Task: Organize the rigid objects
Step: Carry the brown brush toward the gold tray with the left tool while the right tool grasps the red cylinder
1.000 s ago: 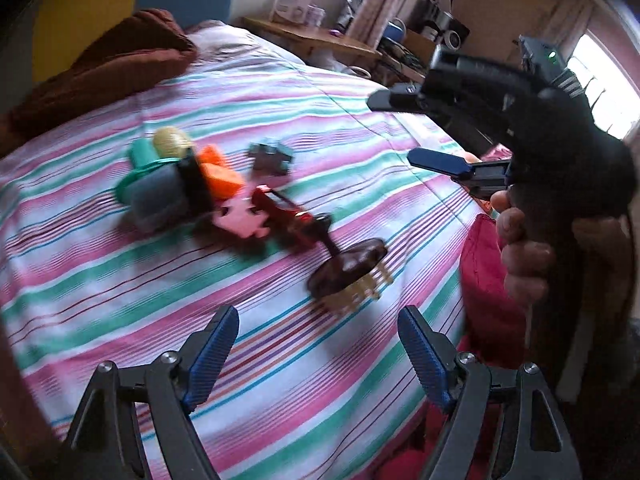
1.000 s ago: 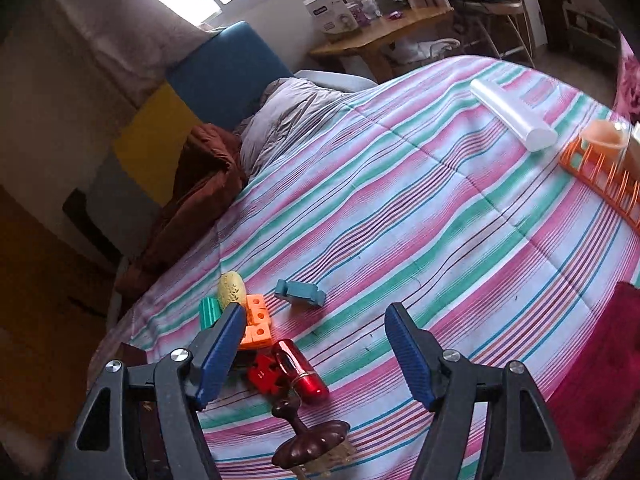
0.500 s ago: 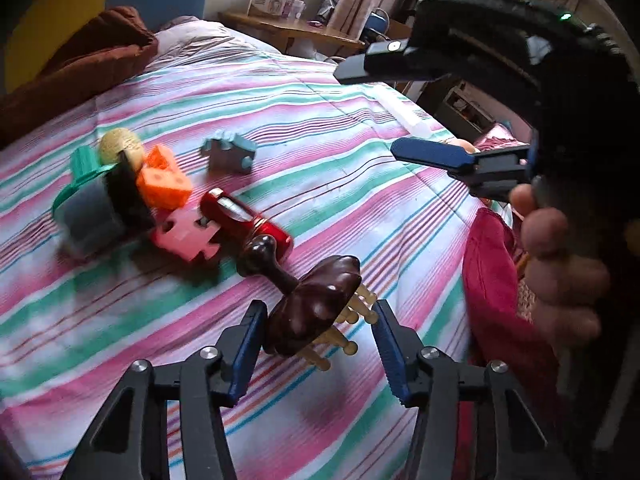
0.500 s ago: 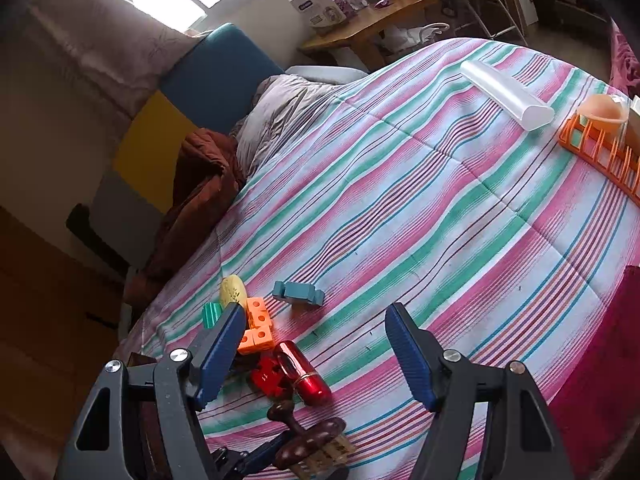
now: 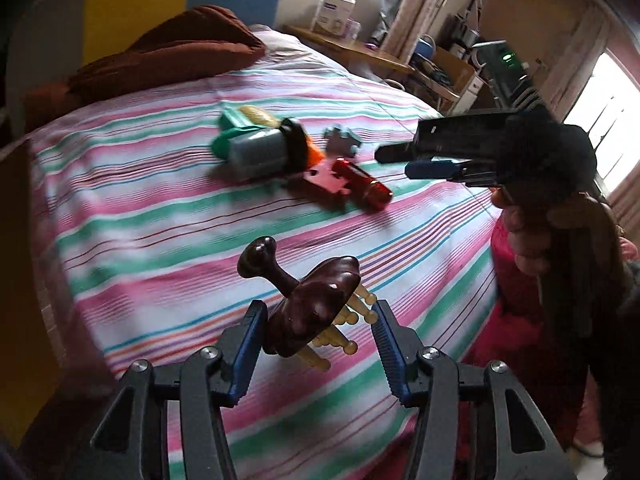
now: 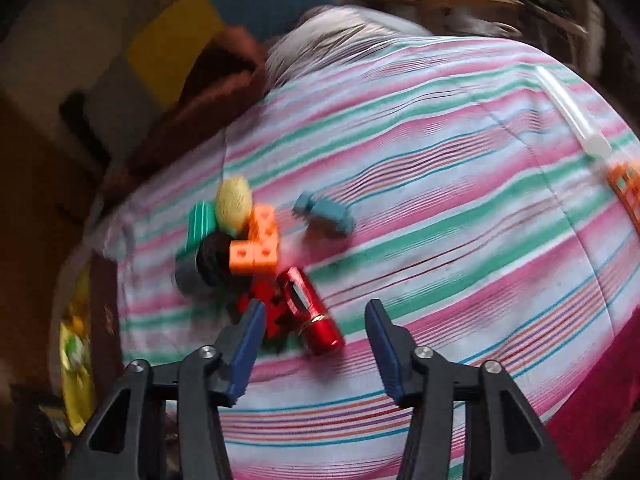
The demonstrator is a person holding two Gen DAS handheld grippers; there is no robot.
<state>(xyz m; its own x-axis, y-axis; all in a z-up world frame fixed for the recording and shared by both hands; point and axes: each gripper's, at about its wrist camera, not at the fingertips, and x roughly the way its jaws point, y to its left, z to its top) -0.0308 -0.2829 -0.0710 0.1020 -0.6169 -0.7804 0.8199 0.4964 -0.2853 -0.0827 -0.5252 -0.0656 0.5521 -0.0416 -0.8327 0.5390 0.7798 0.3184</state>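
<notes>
Left gripper jaws pinch the wooden massager; right gripper jaws, empty, are closing; the toy pile at 11 o'clock remains unsorted.

A: What lies under everything?

B: A bedspread striped in pink, green and white, covering the whole bed.

A: And at its far end?

B: A rumpled brown blanket, with a yellow and blue padded headboard behind it.

A: Anything past the bed?

B: A wooden side table carrying 1 white cardboard box. A bright window shows at the right.
</notes>
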